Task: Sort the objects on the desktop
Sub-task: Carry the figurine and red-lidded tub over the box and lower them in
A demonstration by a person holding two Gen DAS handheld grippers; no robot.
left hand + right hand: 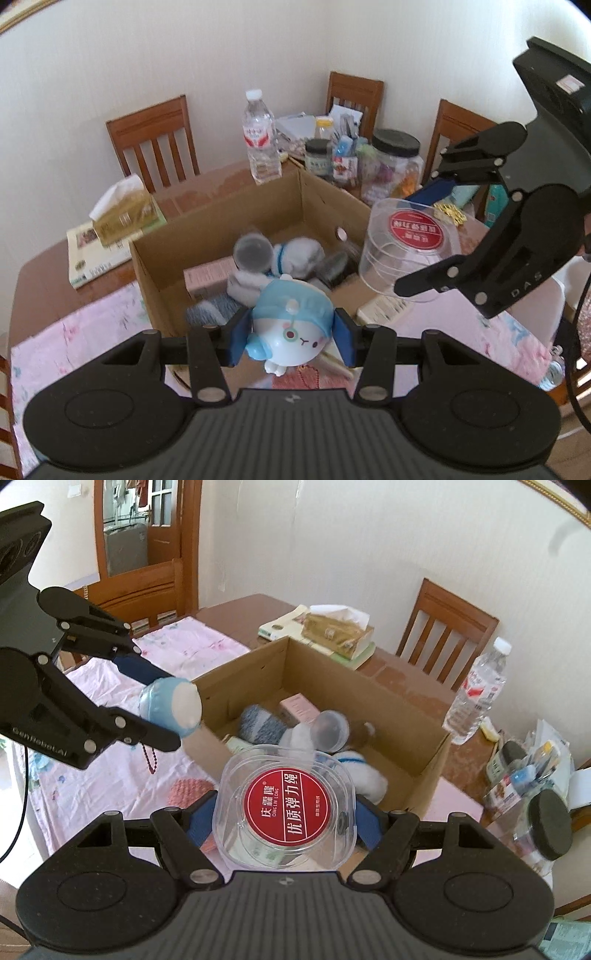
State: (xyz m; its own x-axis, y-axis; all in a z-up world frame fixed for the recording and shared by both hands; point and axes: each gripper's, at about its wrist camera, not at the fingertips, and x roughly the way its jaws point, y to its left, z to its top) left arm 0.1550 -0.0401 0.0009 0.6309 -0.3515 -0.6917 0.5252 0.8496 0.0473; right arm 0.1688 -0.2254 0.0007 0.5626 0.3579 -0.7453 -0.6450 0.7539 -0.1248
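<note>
My left gripper (291,338) is shut on a round white toy with a blue cap (291,325), held above the near wall of an open cardboard box (218,229). In the right wrist view the same toy (173,705) hangs at the box's left corner. My right gripper (284,821) is shut on a clear plastic tub with a red round label (286,806), just over the box's (413,709) near edge. That tub (406,247) shows at the right of the left wrist view. Inside the box lie a plush toy (295,254), a grey sock (260,722) and a pink carton (208,277).
A water bottle (260,138), jars and small clutter (351,155) stand behind the box. A tissue box on books (122,214) lies at the left. A pink cloth (74,332) covers the near part of the wooden table. A red bead string (149,758) lies on it. Chairs (155,140) line the wall.
</note>
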